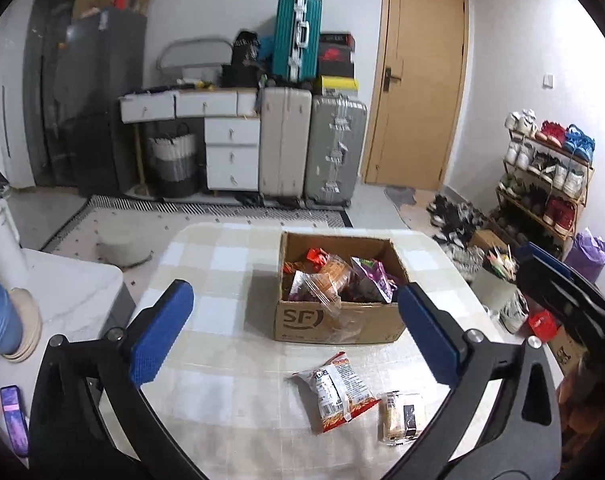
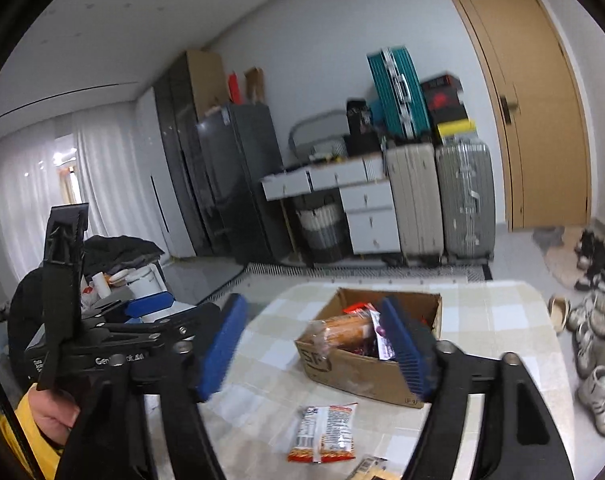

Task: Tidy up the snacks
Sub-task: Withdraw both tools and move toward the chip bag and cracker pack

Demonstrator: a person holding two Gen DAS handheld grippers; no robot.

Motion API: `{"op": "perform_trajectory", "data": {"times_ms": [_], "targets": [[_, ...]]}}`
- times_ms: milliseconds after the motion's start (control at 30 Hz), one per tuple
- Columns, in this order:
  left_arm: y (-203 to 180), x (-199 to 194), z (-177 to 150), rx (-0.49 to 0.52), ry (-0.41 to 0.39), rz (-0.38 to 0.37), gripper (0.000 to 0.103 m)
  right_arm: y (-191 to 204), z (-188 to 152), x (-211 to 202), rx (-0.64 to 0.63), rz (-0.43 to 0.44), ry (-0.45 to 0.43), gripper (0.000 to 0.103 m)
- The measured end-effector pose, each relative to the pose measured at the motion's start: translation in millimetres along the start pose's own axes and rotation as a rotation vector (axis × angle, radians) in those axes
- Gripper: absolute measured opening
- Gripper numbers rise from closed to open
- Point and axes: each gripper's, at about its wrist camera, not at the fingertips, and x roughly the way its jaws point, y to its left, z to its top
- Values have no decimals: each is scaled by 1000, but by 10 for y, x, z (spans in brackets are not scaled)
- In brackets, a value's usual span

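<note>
Checked table (image 1: 222,264) in a room with suitcases (image 1: 310,148), a door (image 1: 418,80) and a shoe rack (image 1: 550,184). Cardboard box (image 1: 338,320) marked "SF" holds snacks; chip bag (image 1: 336,390) and small packet (image 1: 400,416) lie just in front. Left gripper (image 1: 294,332) and right gripper (image 2: 314,348) both wide open, empty.

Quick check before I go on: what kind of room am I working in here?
Most likely a lived-in apartment room near the entrance: suitcases stacked by a wooden door, a loaded shoe rack, and a checked-cloth table holding the snack box.
</note>
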Motion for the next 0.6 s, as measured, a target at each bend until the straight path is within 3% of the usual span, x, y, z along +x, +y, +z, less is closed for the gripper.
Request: {"op": "perform_trajectory", "data": {"times_ms": [233, 600], "targets": [[-65, -535, -262, 17, -65, 16, 102, 258, -235, -327, -27, -75, -38, 100], [-102, -822, -794, 48, -62, 18, 102, 246, -696, -468, 32, -153, -29, 102]]}}
